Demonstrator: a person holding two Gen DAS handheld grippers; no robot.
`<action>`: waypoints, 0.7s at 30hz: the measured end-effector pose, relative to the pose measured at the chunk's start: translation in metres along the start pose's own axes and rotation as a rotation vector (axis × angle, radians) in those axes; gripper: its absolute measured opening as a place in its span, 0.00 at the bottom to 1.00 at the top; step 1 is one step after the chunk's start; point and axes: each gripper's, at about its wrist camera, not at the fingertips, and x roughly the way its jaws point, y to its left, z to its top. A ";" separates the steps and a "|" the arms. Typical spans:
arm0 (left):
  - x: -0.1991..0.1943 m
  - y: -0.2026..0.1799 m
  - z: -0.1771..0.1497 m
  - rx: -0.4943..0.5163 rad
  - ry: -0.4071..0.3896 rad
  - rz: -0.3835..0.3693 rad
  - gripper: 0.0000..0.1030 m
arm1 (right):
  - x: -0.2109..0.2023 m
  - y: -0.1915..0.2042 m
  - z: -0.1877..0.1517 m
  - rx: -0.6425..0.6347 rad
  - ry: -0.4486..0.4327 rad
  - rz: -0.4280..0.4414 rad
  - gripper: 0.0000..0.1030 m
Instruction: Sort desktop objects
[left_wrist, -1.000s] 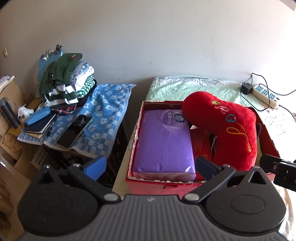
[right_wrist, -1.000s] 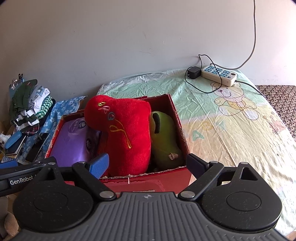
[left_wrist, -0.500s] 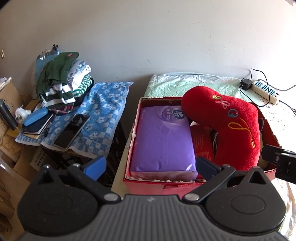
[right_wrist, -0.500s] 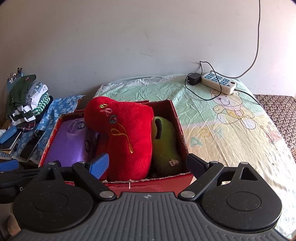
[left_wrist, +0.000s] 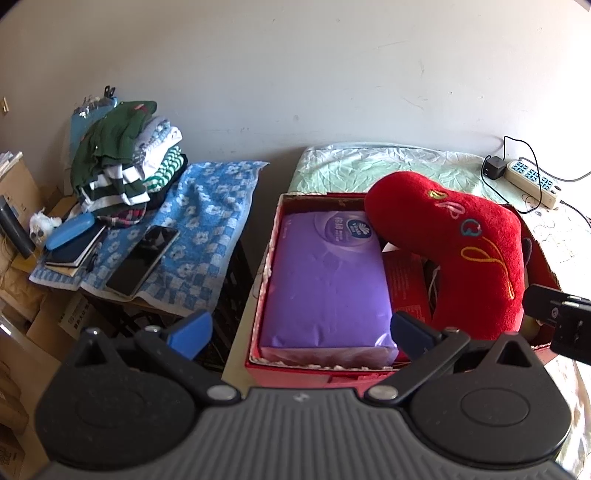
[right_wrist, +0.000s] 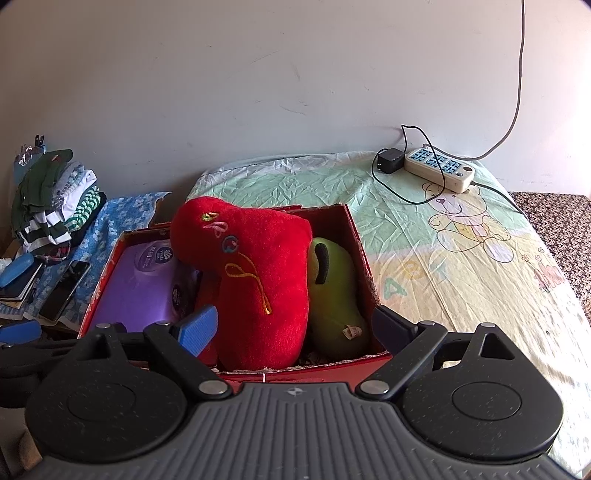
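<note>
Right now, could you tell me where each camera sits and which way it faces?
Left wrist: on the left gripper, open, aimed over the purple pack in the red box; the right gripper's tip shows at right.
Right wrist: on the right gripper, open, facing the red plush and green plush.
Shared: box, red plush, power strip.

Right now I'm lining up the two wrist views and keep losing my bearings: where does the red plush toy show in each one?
Left wrist view: the red plush toy lies right of centre, in the right half of the red box, beside the purple tissue pack.
Right wrist view: the toy sits near centre, between the tissue pack and a green plush.
Shared landmark: the power strip by the wall.
</note>
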 end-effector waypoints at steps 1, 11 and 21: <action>0.001 0.000 0.000 -0.001 0.001 -0.002 1.00 | 0.000 0.000 0.000 0.000 0.000 0.001 0.90; 0.003 -0.002 0.000 0.004 0.002 -0.010 1.00 | 0.003 0.001 0.001 0.001 0.003 0.003 0.90; 0.004 0.000 0.002 -0.005 -0.008 -0.013 1.00 | 0.003 0.003 0.002 -0.011 -0.004 -0.004 0.90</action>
